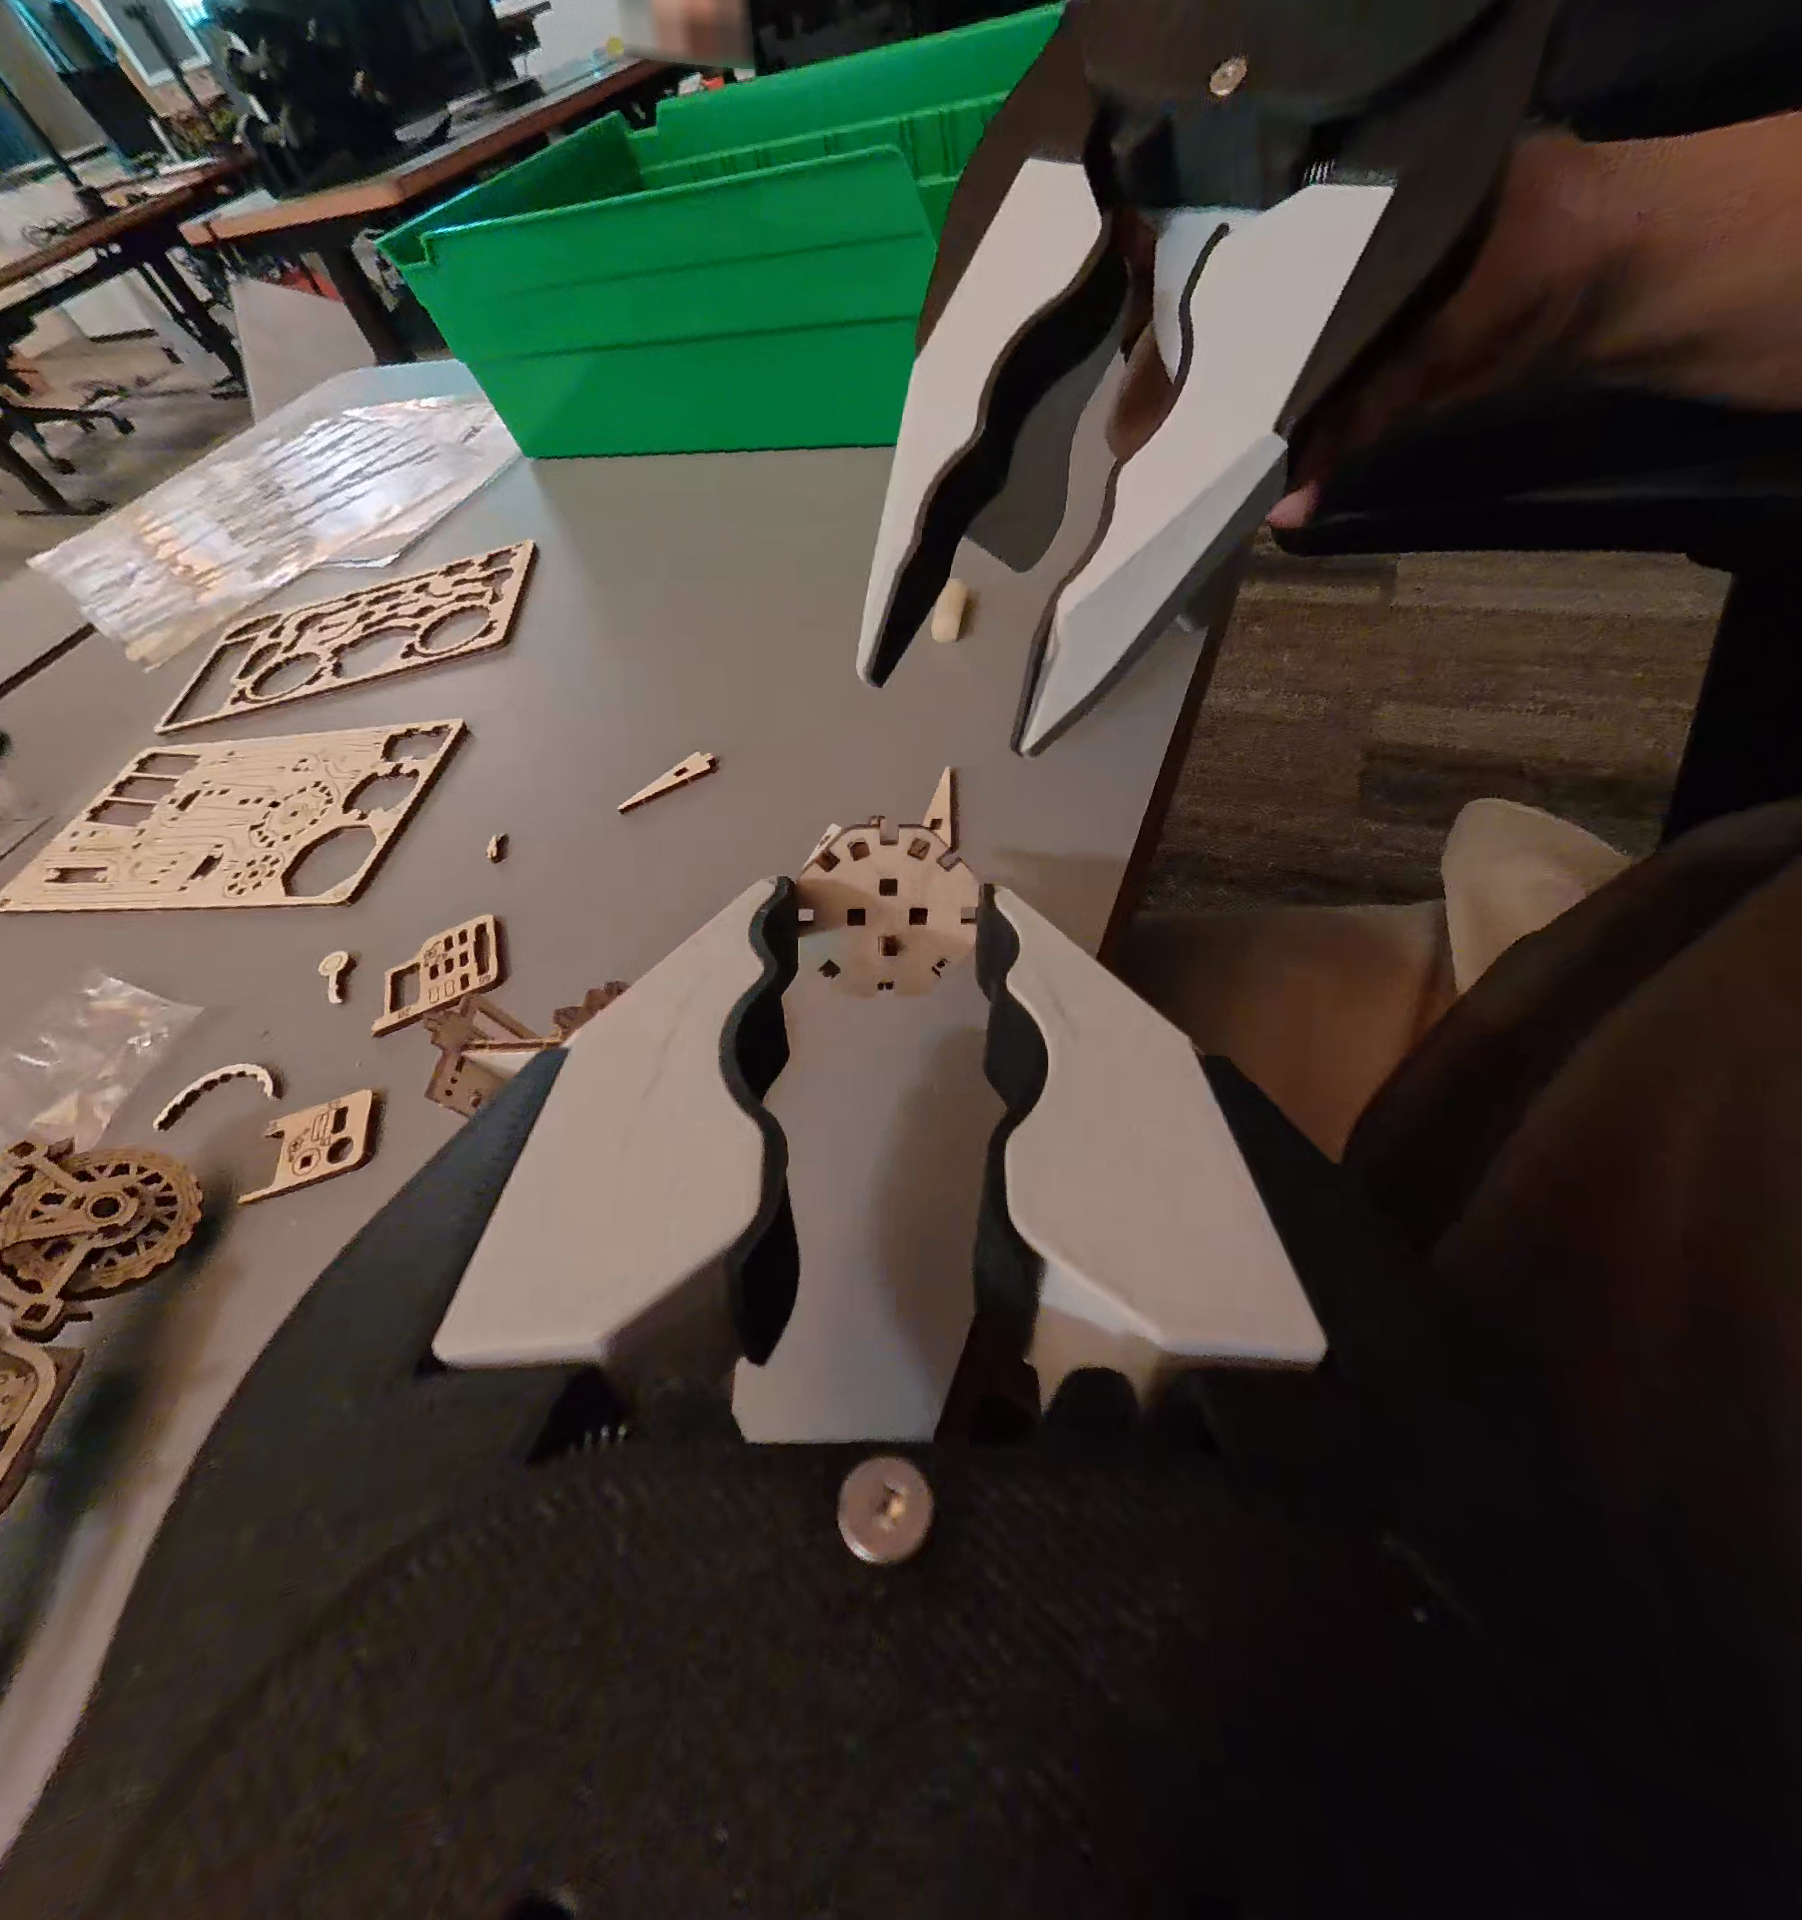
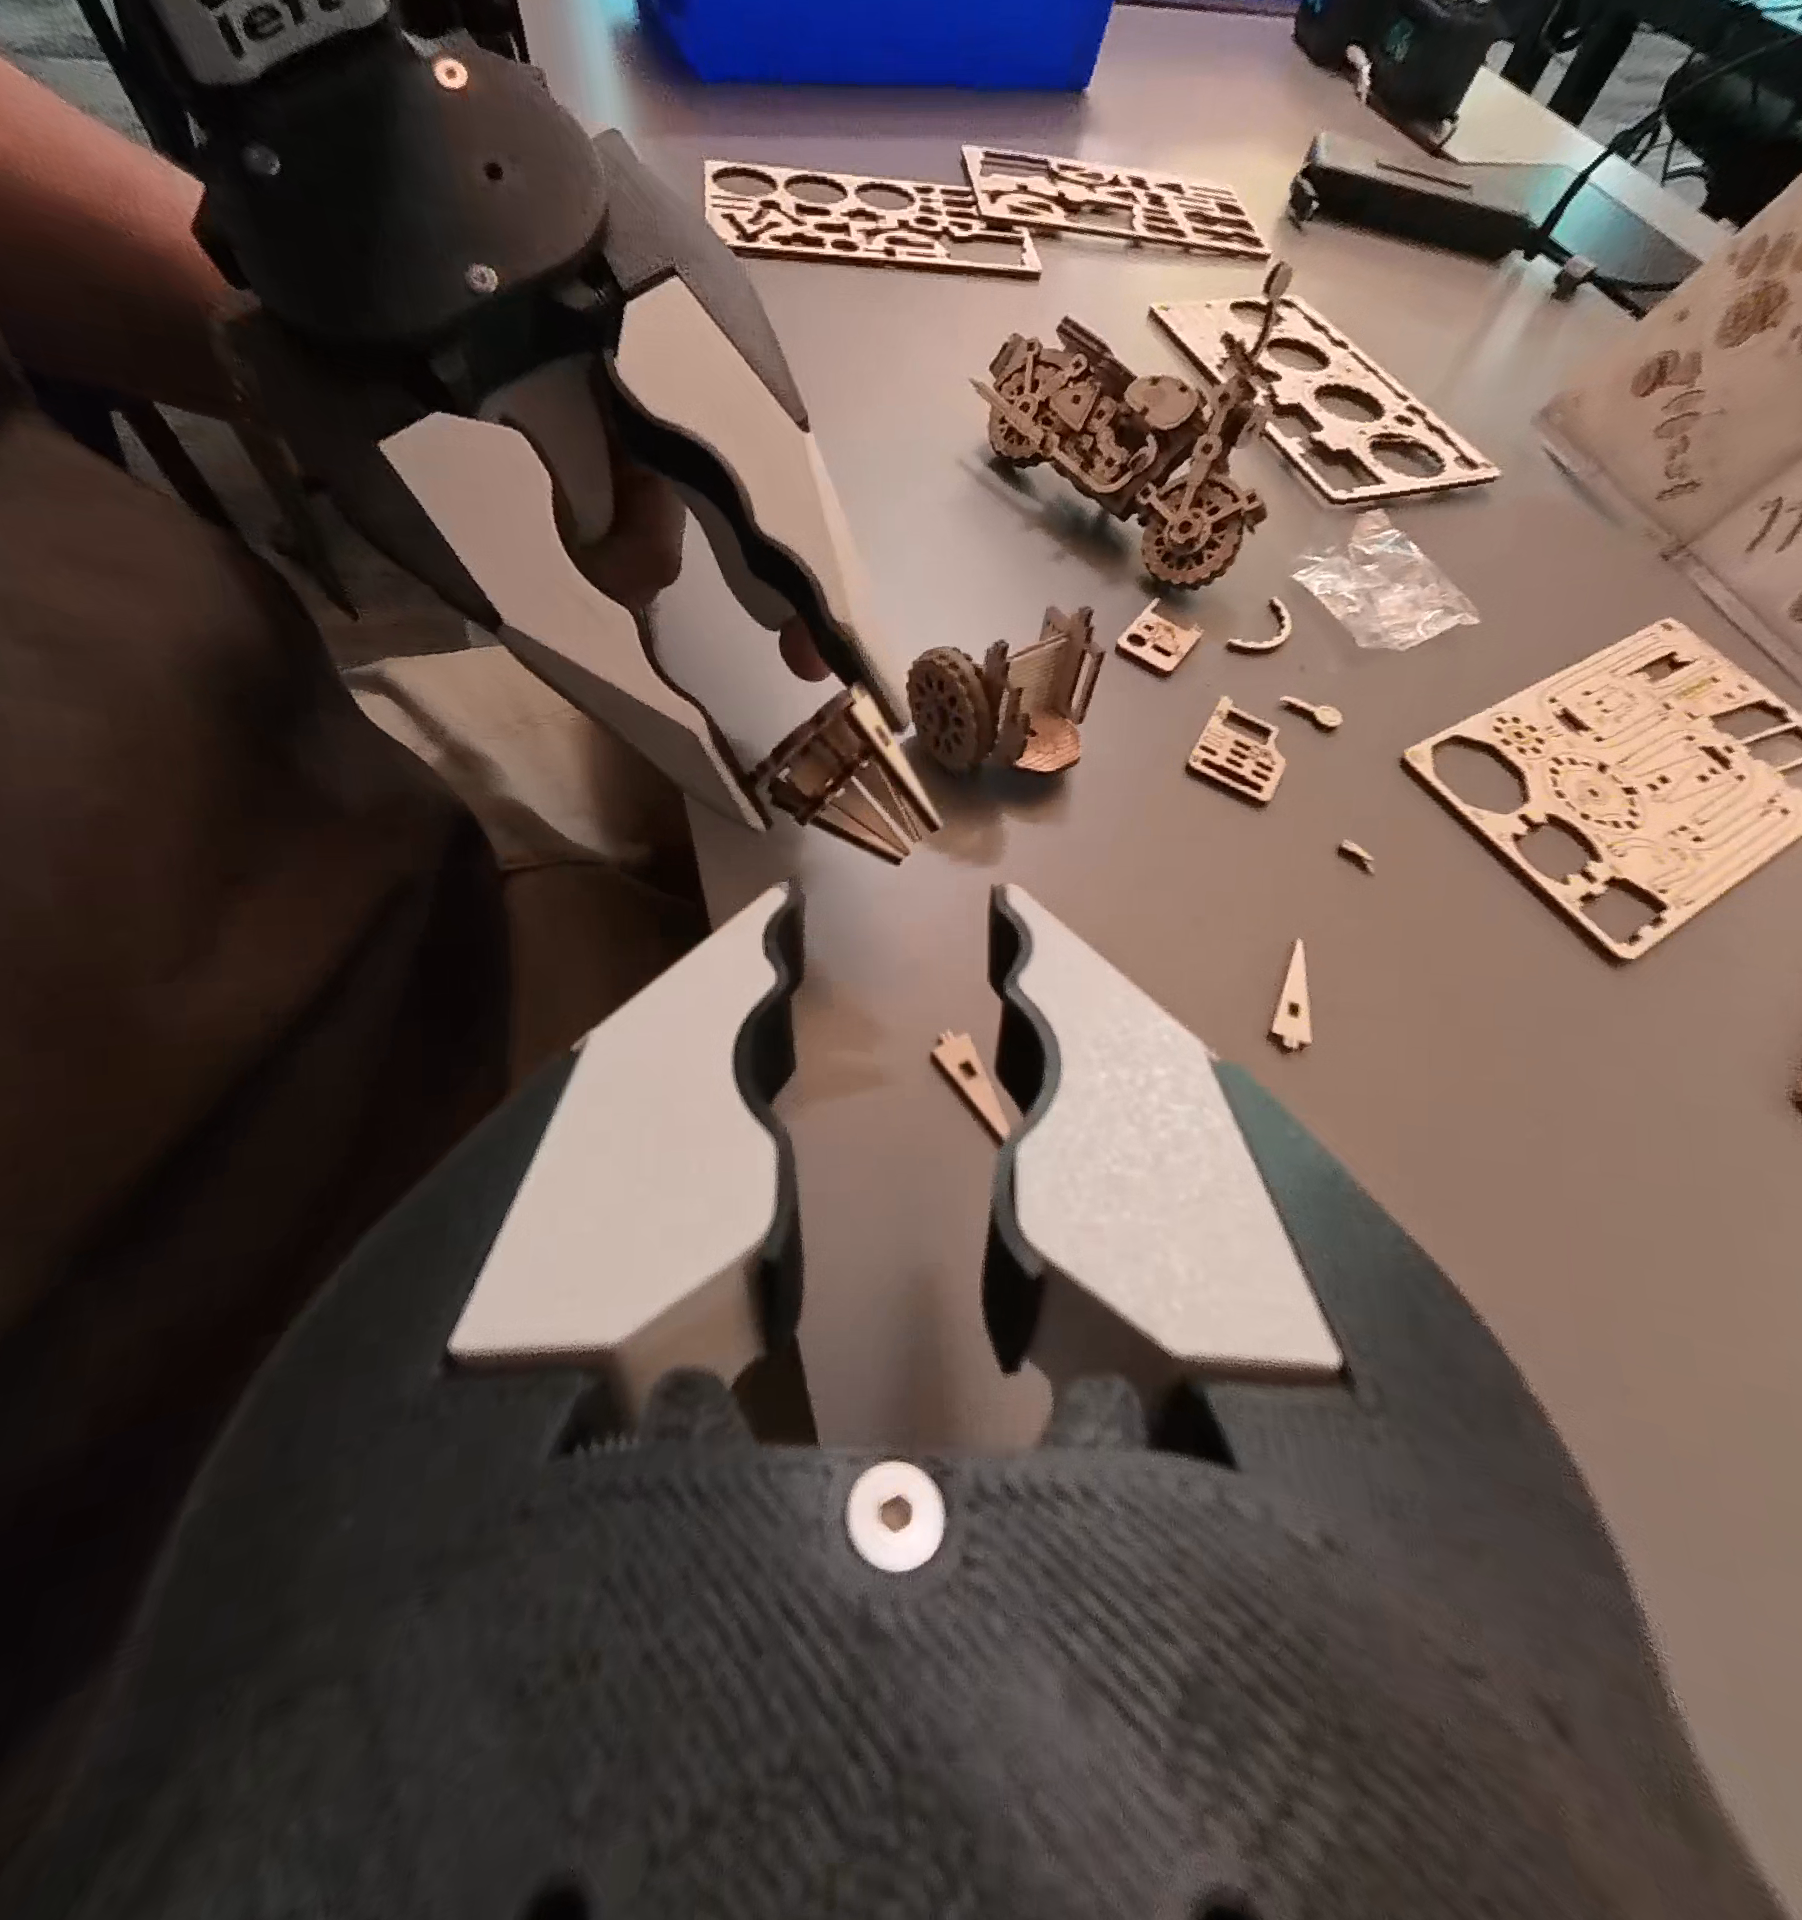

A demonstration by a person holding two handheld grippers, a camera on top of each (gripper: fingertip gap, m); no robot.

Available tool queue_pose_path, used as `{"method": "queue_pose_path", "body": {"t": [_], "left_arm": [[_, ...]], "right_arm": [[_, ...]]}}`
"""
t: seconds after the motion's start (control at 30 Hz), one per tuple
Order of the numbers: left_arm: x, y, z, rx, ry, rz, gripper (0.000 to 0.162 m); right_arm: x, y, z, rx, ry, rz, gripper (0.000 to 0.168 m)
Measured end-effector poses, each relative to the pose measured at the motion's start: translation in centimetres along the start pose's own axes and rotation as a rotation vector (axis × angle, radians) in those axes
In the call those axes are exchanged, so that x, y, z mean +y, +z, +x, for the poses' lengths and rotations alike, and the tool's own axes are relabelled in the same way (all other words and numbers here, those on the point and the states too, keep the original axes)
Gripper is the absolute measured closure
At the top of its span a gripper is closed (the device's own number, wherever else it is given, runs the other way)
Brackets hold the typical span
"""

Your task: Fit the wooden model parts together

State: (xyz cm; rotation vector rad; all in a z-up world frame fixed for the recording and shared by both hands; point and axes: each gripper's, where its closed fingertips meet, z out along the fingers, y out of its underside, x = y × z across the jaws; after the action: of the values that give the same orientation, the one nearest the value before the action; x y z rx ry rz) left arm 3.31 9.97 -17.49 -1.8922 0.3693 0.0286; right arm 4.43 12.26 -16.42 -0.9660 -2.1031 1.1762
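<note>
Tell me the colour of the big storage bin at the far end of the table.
Bright green. The bin shows best in the left wrist view, behind the punched-out wooden sheets.

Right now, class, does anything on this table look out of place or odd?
Nothing looks damaged or spilled. Loose wooden spikes lie scattered on the grey table, normal mid-assembly. The left tool grips a notched disc assembly; the right tool is open and empty.

Grey table [image 1: 668, 644]; brown desks [image 1: 523, 125] behind; mottled carpet [image 1: 1396, 727].
</note>
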Motion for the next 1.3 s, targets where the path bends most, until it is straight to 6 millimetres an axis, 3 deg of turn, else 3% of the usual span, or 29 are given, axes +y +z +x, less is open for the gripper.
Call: {"method": "queue_pose_path", "body": {"t": [0.27, 0.53, 0.73, 0.93, 1.03, 1.17, 1.23, 1.3], "left_arm": [[-0.2, -0.4, -0.6, 0.067, -0.151, 0.034, 0.131], [-1.7, -1.2, -1.2, 0.264, -0.450, 0.148, 0.131], [-1.8, -1.0, -1.3, 0.314, -0.543, 0.171, 0.131], [-1.7, -0.9, -1.3, 0.324, -0.567, 0.171, 0.131], [-1.8, -0.9, -1.5, 0.326, -0.584, 0.181, 0.131], [-2.0, -1.1, -1.8, 0.330, -0.612, 0.204, 0.131], [-2.0, -1.2, -1.7, 0.336, -0.601, 0.202, 0.131], [-2.0, -1.1, -1.3, 0.340, -0.575, 0.188, 0.131]], "right_arm": [[1.5, -0.8, 1.5, 0.000, -0.005, -0.065, 0.141], [5.3, -0.3, 2.4, -0.173, -0.050, -0.247, 0.144], [6.3, 0.9, 2.3, -0.284, -0.039, -0.248, 0.155], [5.8, 1.7, 1.6, -0.349, -0.020, -0.217, 0.162], [4.3, 1.8, 1.9, -0.325, 0.015, -0.150, 0.163], [-1.0, 0.1, 3.5, -0.254, 0.118, 0.094, 0.163], [-3.5, -0.7, 2.9, -0.287, 0.156, 0.181, 0.163], [-4.4, -0.4, 1.8, -0.312, 0.137, 0.167, 0.163]]}}
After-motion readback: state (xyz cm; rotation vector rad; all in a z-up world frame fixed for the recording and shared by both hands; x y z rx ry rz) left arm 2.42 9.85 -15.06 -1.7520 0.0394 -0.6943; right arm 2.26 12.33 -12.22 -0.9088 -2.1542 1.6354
